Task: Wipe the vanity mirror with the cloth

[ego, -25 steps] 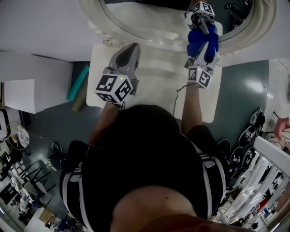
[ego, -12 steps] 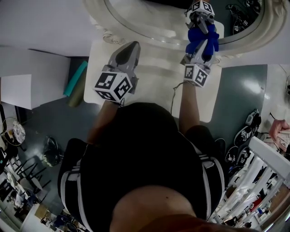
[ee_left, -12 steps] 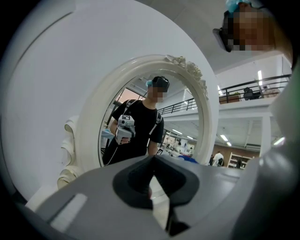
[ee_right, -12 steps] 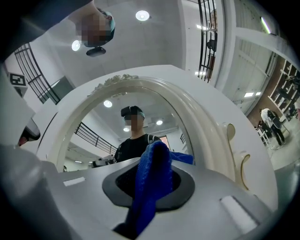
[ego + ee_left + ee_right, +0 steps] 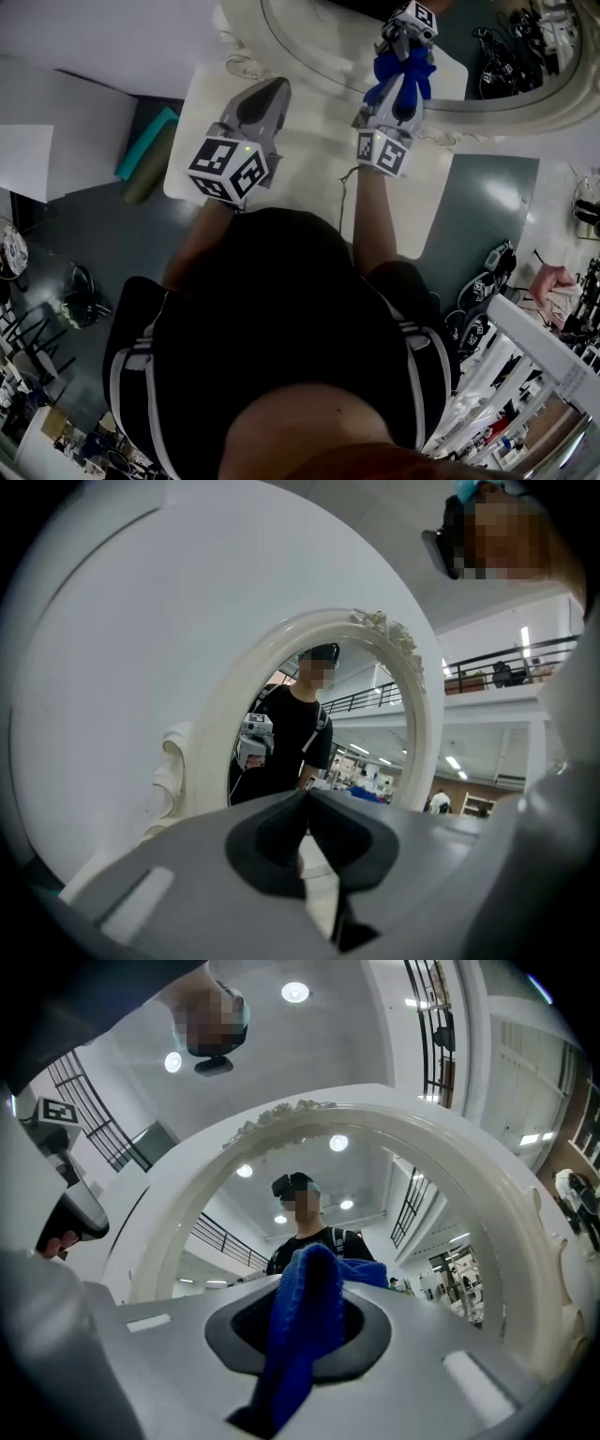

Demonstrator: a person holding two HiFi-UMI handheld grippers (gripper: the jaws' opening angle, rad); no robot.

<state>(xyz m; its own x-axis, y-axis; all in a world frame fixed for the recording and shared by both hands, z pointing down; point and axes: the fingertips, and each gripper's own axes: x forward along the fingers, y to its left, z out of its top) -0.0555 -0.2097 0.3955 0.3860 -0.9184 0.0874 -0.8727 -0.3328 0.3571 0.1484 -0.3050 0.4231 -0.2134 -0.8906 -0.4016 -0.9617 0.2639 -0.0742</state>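
The oval vanity mirror (image 5: 487,56) in its white ornate frame stands at the back of a white table (image 5: 309,159). My right gripper (image 5: 401,70) is shut on a blue cloth (image 5: 398,80) and holds it at the lower rim of the glass. In the right gripper view the blue cloth (image 5: 295,1335) hangs out between the jaws, with the mirror (image 5: 309,1176) close ahead. My left gripper (image 5: 275,86) hovers over the table left of it, shut and empty. From the left gripper (image 5: 305,799), the mirror (image 5: 309,724) is a little farther off.
A teal roll (image 5: 145,150) lies on the floor left of the table, beside a white panel (image 5: 37,131). Shoes (image 5: 487,291) and a white rack (image 5: 544,347) stand at the right. A thin cable (image 5: 345,192) trails from the right gripper.
The right gripper with the cloth has slid left along the lower part of the mirror. The head view has swung, so the mirror now sits farther right. The left gripper keeps its place.
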